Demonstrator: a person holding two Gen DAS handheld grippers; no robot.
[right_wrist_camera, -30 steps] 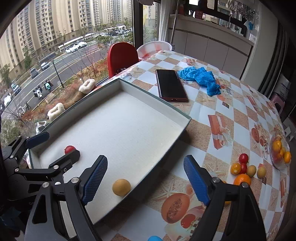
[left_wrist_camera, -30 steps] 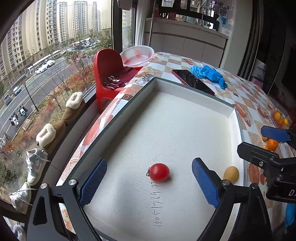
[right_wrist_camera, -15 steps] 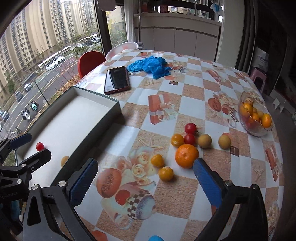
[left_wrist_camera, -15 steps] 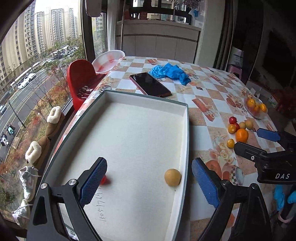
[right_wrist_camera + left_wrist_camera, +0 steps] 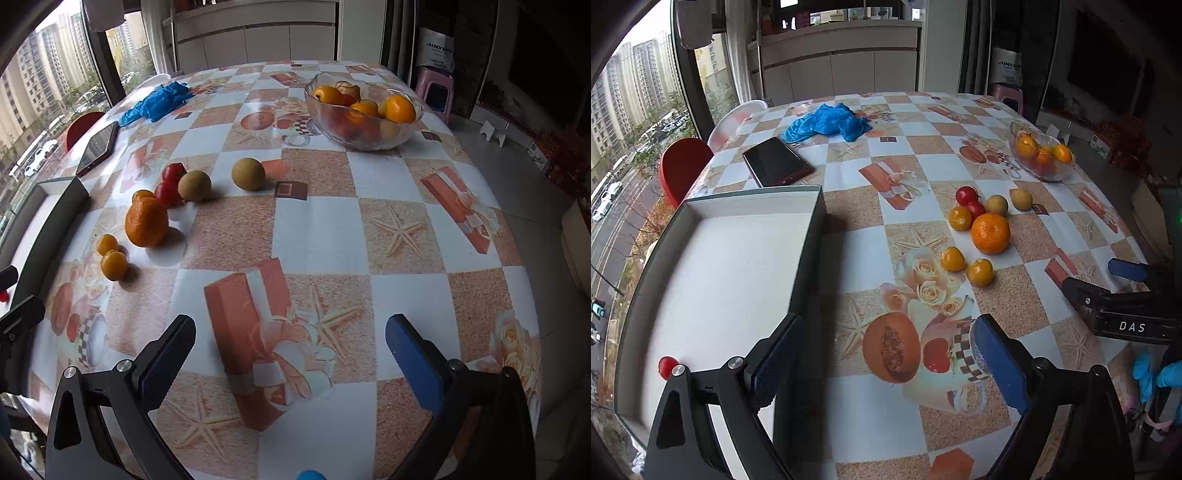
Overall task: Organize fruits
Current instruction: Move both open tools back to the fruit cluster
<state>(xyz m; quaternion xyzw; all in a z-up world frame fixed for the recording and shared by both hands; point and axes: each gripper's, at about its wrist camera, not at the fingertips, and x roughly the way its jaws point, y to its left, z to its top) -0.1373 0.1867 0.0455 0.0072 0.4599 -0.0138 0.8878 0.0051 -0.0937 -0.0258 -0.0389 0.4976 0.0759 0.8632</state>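
A white tray [image 5: 812, 221] with a grey rim lies at the table's left, a red cherry tomato [image 5: 668, 366] in its near corner. Loose fruit sits on the tablecloth: a big orange [image 5: 990, 232] [image 5: 146, 222], two red tomatoes [image 5: 966, 194], two tan round fruits [image 5: 248, 174], and small yellow-orange fruits [image 5: 979, 272] [image 5: 113, 264]. A glass bowl [image 5: 362, 138] holds more oranges. My left gripper [image 5: 886, 365] is open and empty over the tray's right edge. My right gripper [image 5: 290, 350] is open and empty above bare tablecloth, right of the loose fruit.
A dark phone [image 5: 777, 161] and a blue crumpled cloth [image 5: 827, 123] lie at the far left of the table. A red chair [image 5: 681, 168] stands by the window. The table's right edge drops to the floor; a pink stool [image 5: 436, 90] stands beyond.
Both grippers have swung right, away from the tray toward the loose fruit and bowl. The tan fruit seen in the tray earlier is out of view now. Both stay open.
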